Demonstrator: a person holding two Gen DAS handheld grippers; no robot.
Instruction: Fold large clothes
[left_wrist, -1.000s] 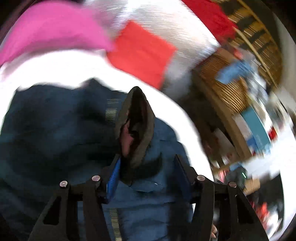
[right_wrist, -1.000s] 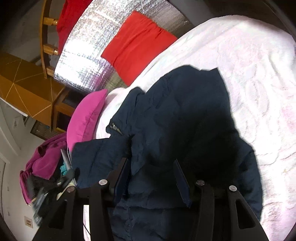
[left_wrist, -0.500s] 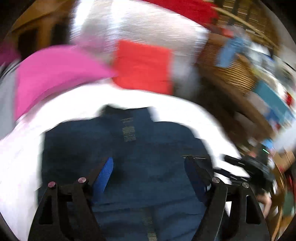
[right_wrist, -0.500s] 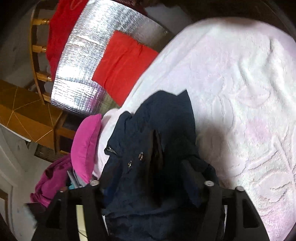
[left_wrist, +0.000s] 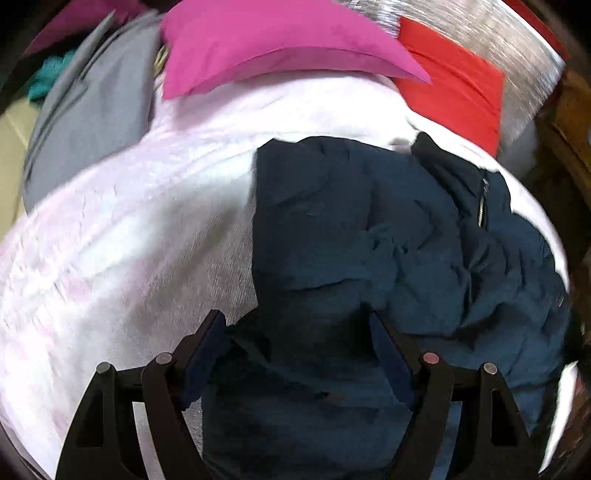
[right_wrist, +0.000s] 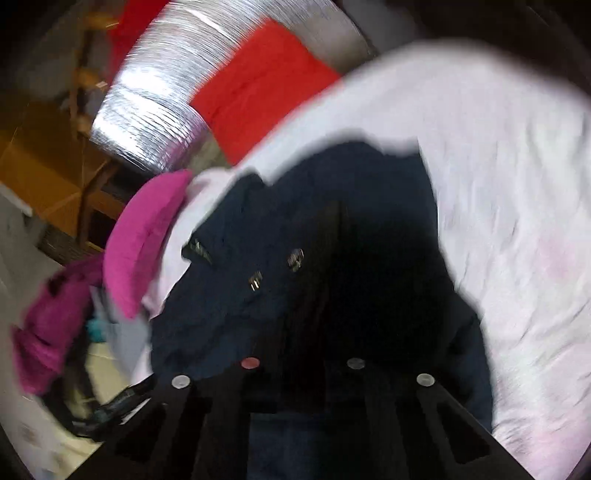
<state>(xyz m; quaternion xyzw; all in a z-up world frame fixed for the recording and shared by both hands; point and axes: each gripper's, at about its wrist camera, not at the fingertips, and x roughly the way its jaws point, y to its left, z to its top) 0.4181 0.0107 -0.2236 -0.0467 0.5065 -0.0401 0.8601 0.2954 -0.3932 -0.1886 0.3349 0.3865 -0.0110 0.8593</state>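
Note:
A dark navy padded jacket (left_wrist: 369, 240) lies crumpled on a white and pale pink bed cover (left_wrist: 129, 240). My left gripper (left_wrist: 295, 328) hangs open over the jacket's near left edge. Dark fabric lies below its blue pads (left_wrist: 207, 343), which do not press on it. In the right wrist view the jacket (right_wrist: 258, 295) shows two snap buttons and a small label. My right gripper (right_wrist: 303, 332) has its fingers drawn together on a dark raised fold of the jacket; its fingertips are lost in the dark cloth.
A pink pillow (left_wrist: 266, 40) and a red cushion (left_wrist: 454, 85) lie at the head of the bed against silver foil sheeting (right_wrist: 159, 103). A grey garment (left_wrist: 92, 110) and magenta clothes (right_wrist: 48, 325) are heaped off the bed's edge. Wooden furniture (right_wrist: 44, 166) stands beyond.
The left gripper let go of a raised fold, spread its jaws and swung down toward the jacket's left edge. The right jaws closed on a fold of the jacket.

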